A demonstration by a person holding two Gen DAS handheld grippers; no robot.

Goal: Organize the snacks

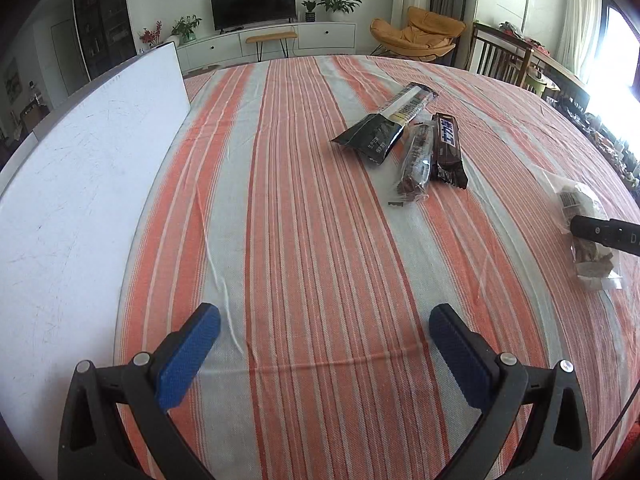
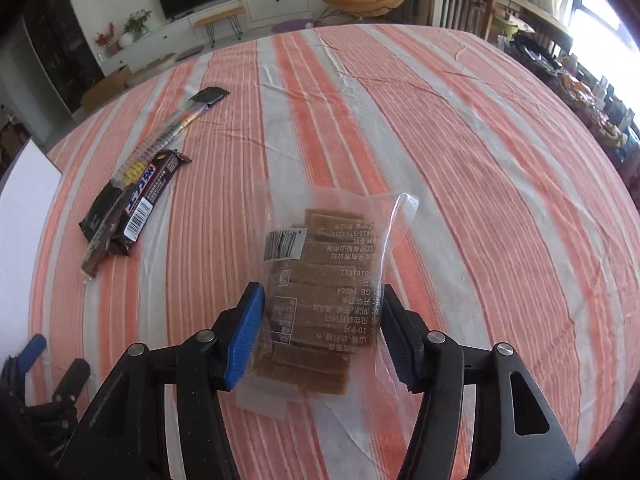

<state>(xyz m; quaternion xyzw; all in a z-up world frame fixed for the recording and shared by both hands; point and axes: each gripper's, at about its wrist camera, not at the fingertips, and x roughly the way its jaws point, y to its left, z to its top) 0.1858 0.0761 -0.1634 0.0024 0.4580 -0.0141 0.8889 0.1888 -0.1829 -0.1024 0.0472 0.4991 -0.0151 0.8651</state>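
On the striped tablecloth (image 1: 304, 208) ahead of my left gripper (image 1: 324, 344) I see a white board (image 1: 80, 184) along the left edge and a cluster of three snacks toward the far right: a long dark packet (image 1: 384, 120), a clear-wrapped bar (image 1: 416, 160) and a brown chocolate bar (image 1: 450, 148), touching or overlapping one another. Nothing lies between my left fingers, which are spread wide over bare cloth.

My right gripper (image 2: 320, 336) sits around the near end of a clear bag of brown slices (image 2: 324, 288), well apart from that cluster. Its blue pad (image 2: 244, 336) touches the bag's left edge; the other pad sits at the right edge, against loose film. I cannot tell whether the jaws are truly pinching yet.

The bag's long axis runs away from me along the fingers, leaning slightly right at its far end. It is transparent, with a barcode sticker (image 2: 284, 244) at upper left and printed text reading upside down from my side, over stacked tan rectangular slices.
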